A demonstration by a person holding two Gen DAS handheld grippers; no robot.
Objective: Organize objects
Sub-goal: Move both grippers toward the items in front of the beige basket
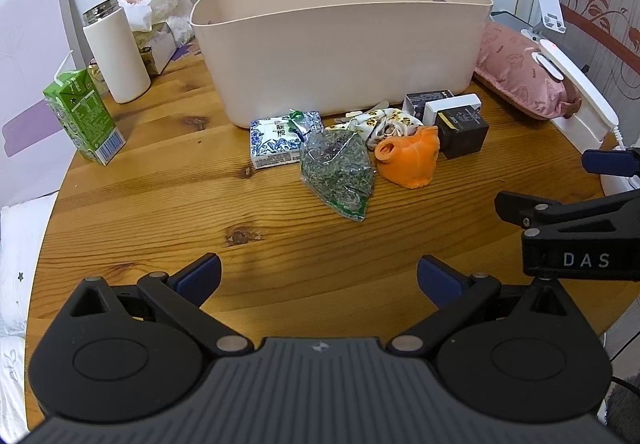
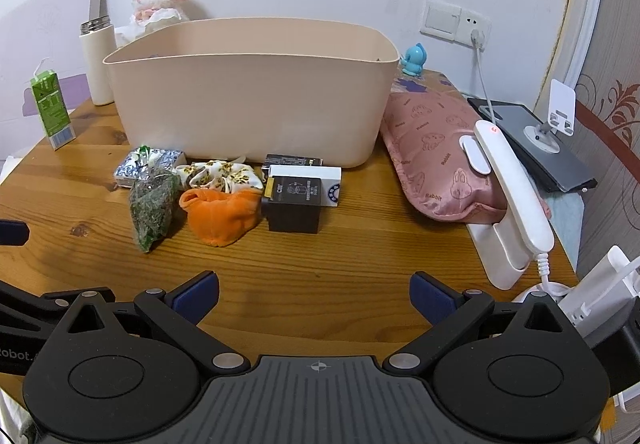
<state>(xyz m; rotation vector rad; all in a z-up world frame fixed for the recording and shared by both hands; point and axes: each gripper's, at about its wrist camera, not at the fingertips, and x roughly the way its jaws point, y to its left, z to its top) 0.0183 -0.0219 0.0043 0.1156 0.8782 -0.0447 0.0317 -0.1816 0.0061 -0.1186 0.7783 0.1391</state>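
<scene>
Both grippers, left and right, fingers apart and empty; ahead, crowded herb bag and orange pouch risk being knocked aside.

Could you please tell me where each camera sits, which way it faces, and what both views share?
Left wrist: on the left gripper, low over the round wooden table, facing the beige plastic bin; its open jaws show, the right gripper at its right.
Right wrist: on the right gripper, facing likewise; open jaws show.
Shared: bin, orange plush pouch, green milk carton.
</scene>
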